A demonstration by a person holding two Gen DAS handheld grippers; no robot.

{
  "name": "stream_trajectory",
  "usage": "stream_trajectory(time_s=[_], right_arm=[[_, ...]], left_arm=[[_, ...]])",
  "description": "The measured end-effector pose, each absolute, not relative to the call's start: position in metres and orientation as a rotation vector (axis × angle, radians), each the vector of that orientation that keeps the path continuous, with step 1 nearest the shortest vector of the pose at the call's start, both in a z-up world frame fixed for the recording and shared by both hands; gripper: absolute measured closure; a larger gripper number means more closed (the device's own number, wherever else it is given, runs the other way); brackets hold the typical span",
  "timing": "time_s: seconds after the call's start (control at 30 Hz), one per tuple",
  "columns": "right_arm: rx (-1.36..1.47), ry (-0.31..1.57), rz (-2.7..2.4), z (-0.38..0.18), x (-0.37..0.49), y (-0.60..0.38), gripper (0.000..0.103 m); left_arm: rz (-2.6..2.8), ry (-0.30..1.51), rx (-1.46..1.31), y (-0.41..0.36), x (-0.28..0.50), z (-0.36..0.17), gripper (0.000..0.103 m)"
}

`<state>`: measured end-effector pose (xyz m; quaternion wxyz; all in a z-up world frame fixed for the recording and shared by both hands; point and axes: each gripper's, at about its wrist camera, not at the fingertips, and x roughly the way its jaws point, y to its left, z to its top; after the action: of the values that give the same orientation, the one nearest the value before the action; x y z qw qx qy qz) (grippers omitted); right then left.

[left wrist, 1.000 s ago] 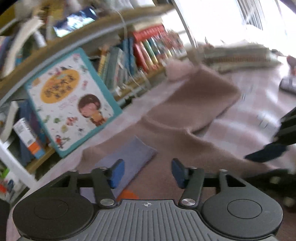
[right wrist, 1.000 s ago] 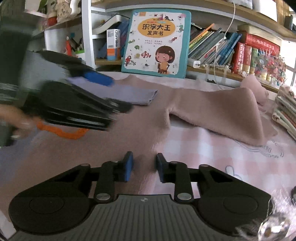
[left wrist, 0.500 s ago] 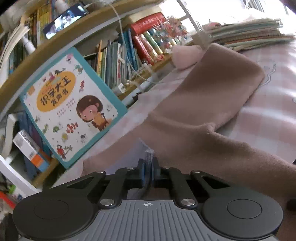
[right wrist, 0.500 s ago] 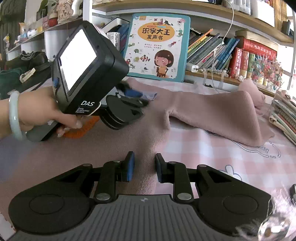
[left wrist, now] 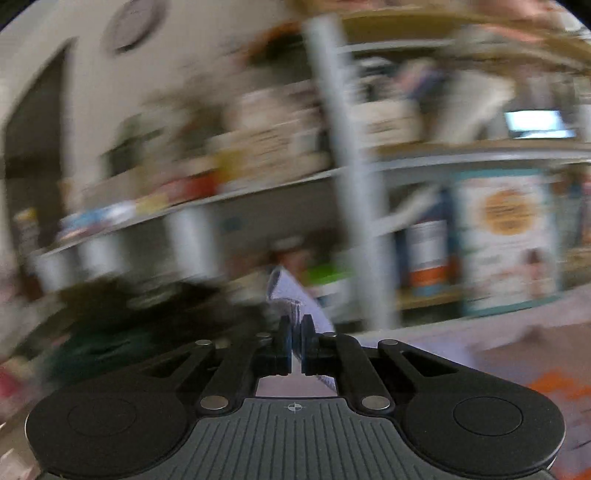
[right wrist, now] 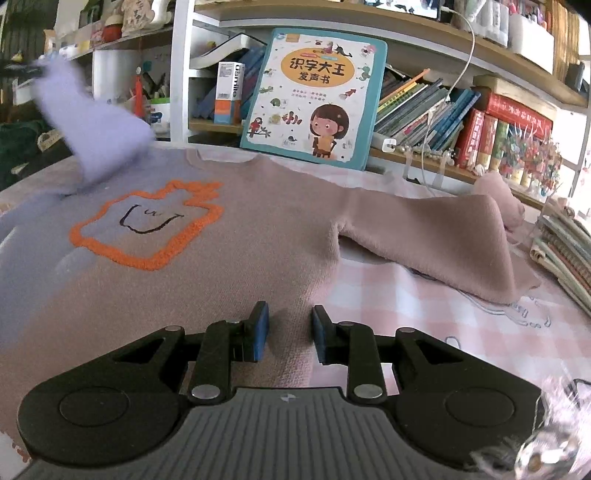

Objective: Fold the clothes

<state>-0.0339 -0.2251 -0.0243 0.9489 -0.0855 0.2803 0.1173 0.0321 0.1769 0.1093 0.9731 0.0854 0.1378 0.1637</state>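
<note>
Sweater (right wrist: 258, 229) spread flat on the table (right wrist: 406, 317), dusty pink across the body and right side, lilac toward the left edge. Orange fuzzy outline (right wrist: 147, 225) on the chest, with a small black scribble inside it. Pink sleeve (right wrist: 443, 229) stretched out to the right over the pink checked cloth, its cuff bunched near a stack of books (right wrist: 565, 251) at the table's edge.

Lilac sleeve (right wrist: 92, 122) raised off the table at far left in the right wrist view, blurred, its lower end joined to the sweater's shoulder. Same lilac sleeve (left wrist: 291, 295) visible in the left wrist view, sticking up between the pads and trailing off to the right below them. Left tongs (left wrist: 294, 343) clamped tight on that fabric, only a sliver of cloth between the blue pads. Everything behind them smeared by motion blur: shelves, uprights, a dim picture book at right.

Right tongs (right wrist: 288, 332) low over the sweater's lower hem, angled down, pads parted by a narrow gap. Pink knit directly under and between the fingers, apparently not pinched. Edge of the sweater's body just to the right of the pads, checked cloth beyond it.

Picture book (right wrist: 314, 96) with a cartoon girl propped upright against the bookshelf (right wrist: 369, 22) behind the table, rows of leaning books to its right.
</note>
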Motion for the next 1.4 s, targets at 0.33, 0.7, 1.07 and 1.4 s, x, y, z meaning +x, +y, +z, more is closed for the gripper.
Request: stream_trajectory(time_s=[0.33,0.7,1.07,1.4], right_arm=[[-0.213,0.569,0.216,-0.024,-0.034,-0.218,0.079],[-0.215,0.573,0.214,-0.023,-0.034,-0.214,0.088],[-0.204,0.578,0.138,-0.022,-0.050,-0.237,0.093],[-0.162,0.623,-0.011,-0.019,-0.069,-0.276,0.093]], left_arm=[[0.577,0.439,0.127,0.254,0.013,0.063,0.090],[0.093,0.497,-0.072,0.163,-0.027,0.034,0.049],[-0.029,0.659,-0.084,0.107,0.015,-0.010,0.052],[-0.221,0.612,0.095,0.041,0.034,-0.012,0.097]])
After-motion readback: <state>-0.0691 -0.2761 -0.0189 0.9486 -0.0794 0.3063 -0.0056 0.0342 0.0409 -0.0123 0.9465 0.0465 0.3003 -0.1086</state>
